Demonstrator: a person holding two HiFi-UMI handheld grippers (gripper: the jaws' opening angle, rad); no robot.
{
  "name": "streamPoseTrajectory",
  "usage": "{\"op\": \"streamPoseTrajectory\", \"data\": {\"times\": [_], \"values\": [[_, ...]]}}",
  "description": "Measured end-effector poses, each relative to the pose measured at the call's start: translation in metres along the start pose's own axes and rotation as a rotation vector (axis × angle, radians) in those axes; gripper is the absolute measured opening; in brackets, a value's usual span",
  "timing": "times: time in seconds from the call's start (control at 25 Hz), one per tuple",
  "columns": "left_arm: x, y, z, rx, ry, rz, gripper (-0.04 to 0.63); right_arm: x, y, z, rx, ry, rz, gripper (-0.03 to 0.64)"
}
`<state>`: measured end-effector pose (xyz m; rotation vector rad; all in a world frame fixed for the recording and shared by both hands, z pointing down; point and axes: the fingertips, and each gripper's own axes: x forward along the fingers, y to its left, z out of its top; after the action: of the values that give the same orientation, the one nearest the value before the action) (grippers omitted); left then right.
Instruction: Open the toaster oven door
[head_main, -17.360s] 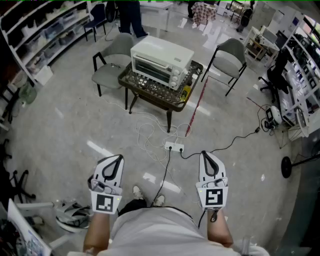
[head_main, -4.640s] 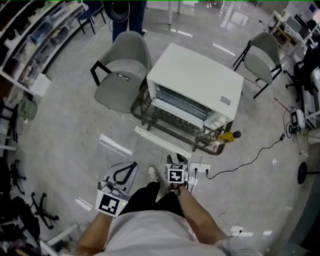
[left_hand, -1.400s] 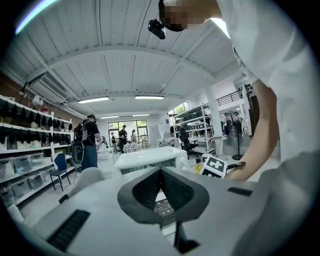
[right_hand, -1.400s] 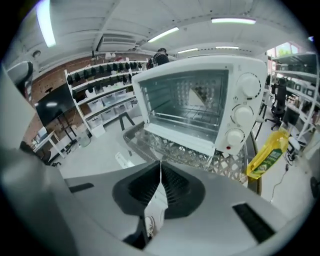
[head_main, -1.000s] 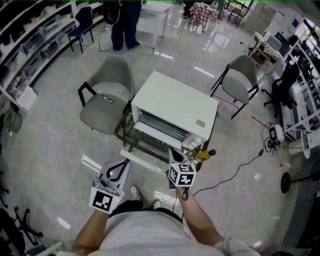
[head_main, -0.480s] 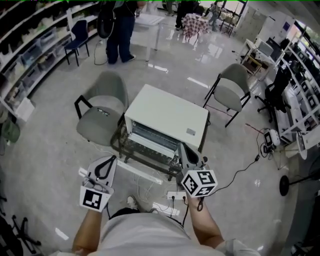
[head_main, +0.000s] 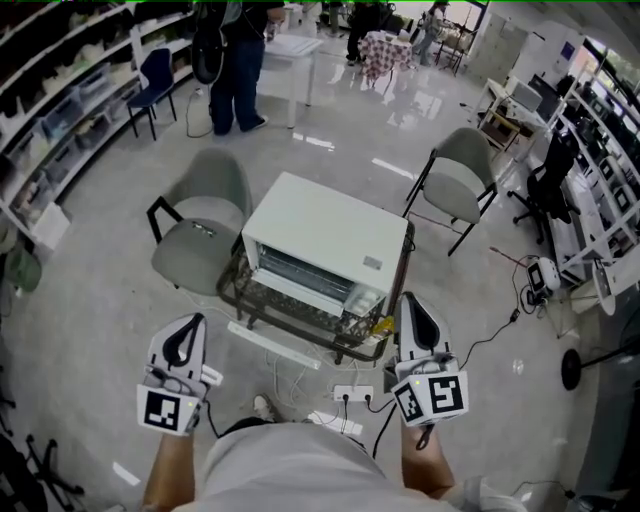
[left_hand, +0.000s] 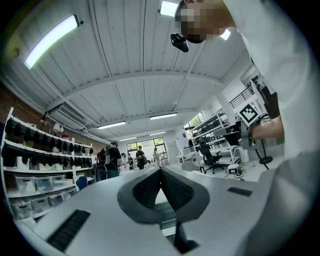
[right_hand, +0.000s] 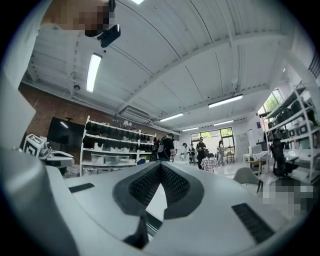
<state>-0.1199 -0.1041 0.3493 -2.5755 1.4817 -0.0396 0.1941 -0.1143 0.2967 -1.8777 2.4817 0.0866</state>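
The white box-shaped toaster oven (head_main: 325, 235) sits on one small dark-framed counter (head_main: 232, 290), well ahead of both grippers. Its white door (head_main: 272, 345) seems to hang open below the front, so the opening step looks done, and the next move probably calls only for staying clear. The left gripper (head_main: 192, 325) and right gripper (head_main: 410, 305) have their jaws closed on nothing. Count: one oven, one counter, two grey chairs (head_main: 205, 215), two grippers.
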Motion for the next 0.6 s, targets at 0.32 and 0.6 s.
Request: {"op": "streamPoseTrajectory", "data": {"times": [0.32, 0.6], "values": [[-0.033, -0.003, 0.028, 0.012, -0.026, 0.076, 0.017, -0.051, -0.023, 0.031, -0.082, -0.037, -0.065, 0.021], [-0.04, -0.028, 0.03, 0.029, -0.004, 0.062, 0.017, -0.071, -0.031, 0.032, -0.108, -0.044, -0.072, 0.021]]}}
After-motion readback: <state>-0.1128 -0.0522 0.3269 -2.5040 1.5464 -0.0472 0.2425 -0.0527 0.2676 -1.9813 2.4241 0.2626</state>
